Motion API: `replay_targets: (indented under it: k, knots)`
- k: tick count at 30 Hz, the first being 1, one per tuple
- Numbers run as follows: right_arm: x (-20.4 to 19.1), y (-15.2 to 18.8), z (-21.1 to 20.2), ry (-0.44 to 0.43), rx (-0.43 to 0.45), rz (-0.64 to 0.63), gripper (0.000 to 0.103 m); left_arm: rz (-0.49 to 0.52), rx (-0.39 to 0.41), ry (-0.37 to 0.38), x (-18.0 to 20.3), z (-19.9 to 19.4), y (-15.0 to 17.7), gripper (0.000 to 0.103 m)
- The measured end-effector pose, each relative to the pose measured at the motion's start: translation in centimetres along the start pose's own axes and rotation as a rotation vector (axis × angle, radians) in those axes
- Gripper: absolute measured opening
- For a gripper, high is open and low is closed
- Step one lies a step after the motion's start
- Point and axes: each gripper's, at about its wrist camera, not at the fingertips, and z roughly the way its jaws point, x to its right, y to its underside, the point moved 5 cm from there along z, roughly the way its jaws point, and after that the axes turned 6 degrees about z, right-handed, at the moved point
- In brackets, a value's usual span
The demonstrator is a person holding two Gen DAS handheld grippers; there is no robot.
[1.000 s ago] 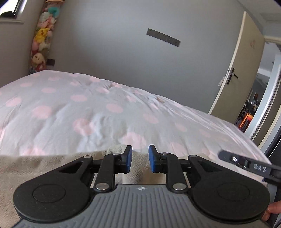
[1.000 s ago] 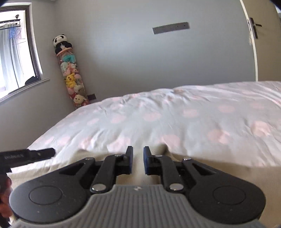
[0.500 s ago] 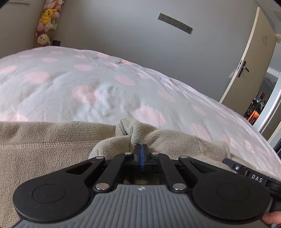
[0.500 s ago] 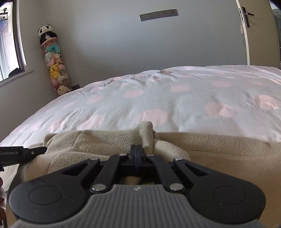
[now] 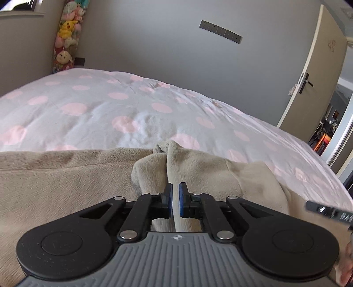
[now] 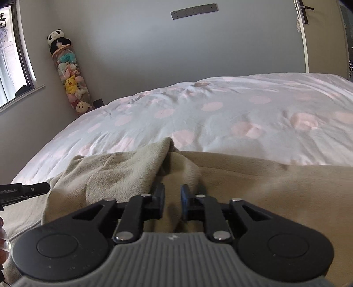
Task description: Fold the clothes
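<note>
A beige fleece garment lies spread along the near edge of a bed whose duvet is pale grey with pink dots; in both wrist views the fabric fills the lower part of the picture, just under and ahead of the grippers. The left gripper has its blue-padded jaws nearly together, with only a thin slot between them, and a pinched ridge of the fleece runs up through that slot and bunches into a small peak just beyond the fingertips, so the pads appear to be pressing on the cloth. The right gripper stands noticeably wider: its jaws have just been opening, a fold of the same fleece lies in the gap between them, and the pads do not seem to be clamping it. To the left of the right gripper a loose flap of the garment lies rumpled and turned over on itself. The tip of the other gripper shows at the outer edge of each view. Beyond the bed are a grey wall with a strip of sockets, a tall clear tube of plush toys in the corner by a window, and a cream door standing open on the right
</note>
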Motion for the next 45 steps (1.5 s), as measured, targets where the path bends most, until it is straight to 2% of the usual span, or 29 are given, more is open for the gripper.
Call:
replay_targets:
  k: [2, 4, 10, 13, 14, 15, 16, 19, 23, 27, 35, 37, 38, 40, 41, 43, 45]
  knots:
    - [2.5, -0.7, -3.3, 0.032, -0.002, -0.005, 0.043, 0.019, -0.024, -0.036, 0.3, -2.1, 0.7, 0.01]
    - [6.1, -1.7, -6.3, 0.111, -0.026, 0.016, 0.043, 0.01, -0.043, -0.064, 0.4, -4.1, 1.4, 0.014]
    - [18.5, -5.8, -16.4, 0.364, -0.092, 0.107, 0.043, -0.053, -0.1, -0.106, 0.4, -8.5, 3.5, 0.015]
    - [24.3, -8.1, -21.0, 0.453, -0.131, 0.142, 0.044, -0.074, -0.12, -0.115, 0.7, -9.9, 4.7, 0.018]
    - [26.3, -8.8, -22.2, 0.487, -0.152, 0.15, 0.046, -0.081, -0.131, -0.118, 0.8, -10.2, 5.2, 0.019]
    - [28.3, -9.4, -23.3, 0.523, -0.174, 0.156, 0.056, -0.089, -0.144, -0.115, 0.9, -10.5, 5.7, 0.019]
    - [30.2, -9.9, -24.3, 0.563, -0.184, 0.174, 0.058, -0.098, -0.157, -0.112, 1.0, -10.7, 6.1, 0.019]
    - [35.2, -10.4, -26.3, 0.598, -0.243, 0.261, 0.058, -0.111, -0.189, -0.11, 1.3, -11.4, 7.1, 0.019]
    - [40.1, -8.8, -26.7, 0.629, -0.313, 0.352, 0.059, -0.078, -0.205, -0.132, 2.1, -11.9, 7.1, 0.019]
    - [42.2, -7.0, -25.5, 0.575, -0.333, 0.413, 0.059, -0.042, -0.208, -0.149, 3.0, -12.0, 6.5, 0.019]
    - [43.9, -4.3, -22.5, 0.565, -0.409, 0.414, 0.055, -0.026, -0.225, -0.169, 4.1, -11.6, 6.5, 0.019]
    - [43.5, -3.8, -21.7, 0.574, -0.432, 0.377, 0.042, -0.025, -0.227, -0.164, 4.4, -11.5, 6.6, 0.019]
    - [43.2, -3.6, -21.3, 0.579, -0.446, 0.352, 0.041, -0.027, -0.229, -0.16, 4.5, -11.5, 6.6, 0.019]
    - [42.4, -3.8, -21.1, 0.589, -0.451, 0.301, 0.031, -0.027, -0.228, -0.146, 4.5, -11.8, 6.6, 0.019]
    - [42.2, -4.1, -21.3, 0.595, -0.446, 0.286, 0.029, -0.024, -0.225, -0.143, 4.5, -12.0, 6.6, 0.02]
    - [41.7, -4.8, -22.1, 0.597, -0.422, 0.277, 0.019, -0.022, -0.214, -0.148, 4.0, -12.6, 6.3, 0.022]
    - [41.0, -5.9, -23.1, 0.594, -0.387, 0.276, 0.016, -0.036, -0.202, -0.156, 3.2, -13.1, 6.1, 0.022]
